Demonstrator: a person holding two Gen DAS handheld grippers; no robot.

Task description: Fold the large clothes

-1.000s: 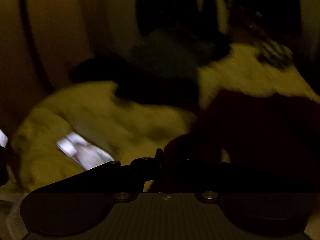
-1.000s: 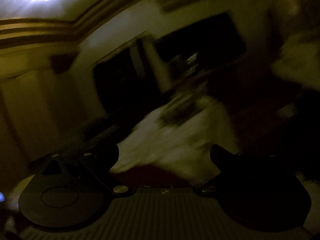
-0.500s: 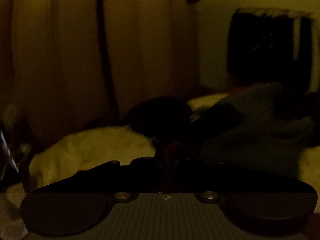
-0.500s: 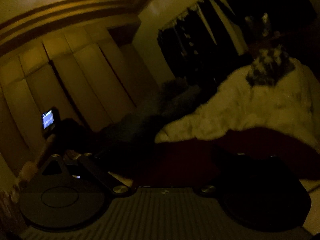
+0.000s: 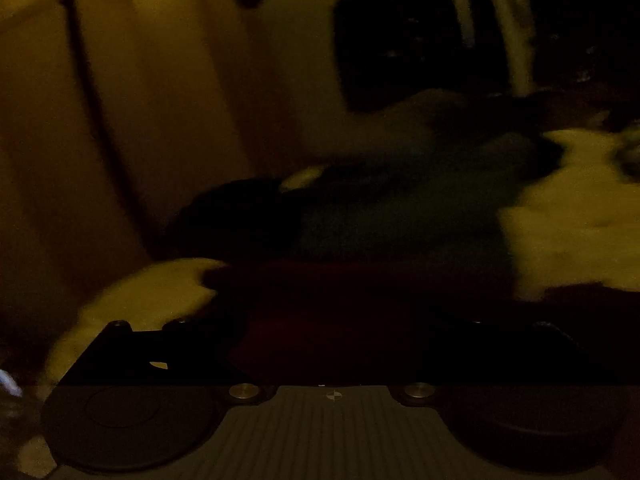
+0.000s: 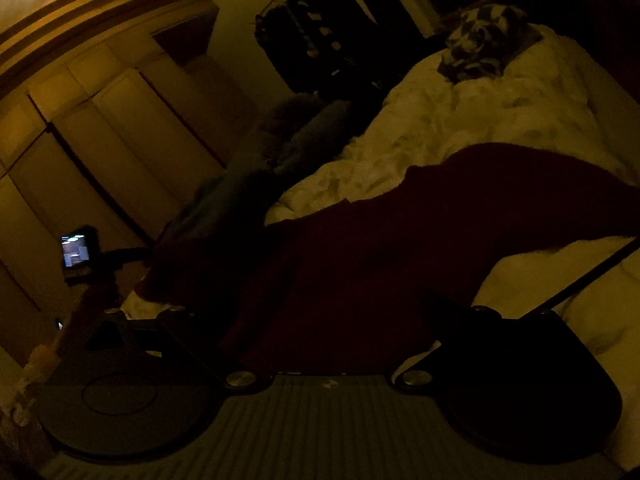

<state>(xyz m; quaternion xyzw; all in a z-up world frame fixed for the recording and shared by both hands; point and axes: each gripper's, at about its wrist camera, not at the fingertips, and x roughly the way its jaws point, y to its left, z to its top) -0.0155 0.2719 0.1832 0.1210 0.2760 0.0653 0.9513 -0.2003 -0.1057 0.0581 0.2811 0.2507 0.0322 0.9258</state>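
While it's really dim, here's what I can make out:
garment: dark red garment (image 6: pixel 400 240) sprawled on the white duvet (image 6: pixel 460 128), long axis near-left to far-right
right gripper (image 6: pixel 328 320): jaws spread, cloth right between and ahead of them, nothing pinched
left gripper (image 5: pixel 328 340): red cloth (image 5: pixel 340 320) at the jaws, can't tell if clenched
nearer: honestly too close to call

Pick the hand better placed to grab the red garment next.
Right, probably. The right gripper is open, with the red garment lying between its fingers in a sharp view. The left wrist view is blurred and dark.
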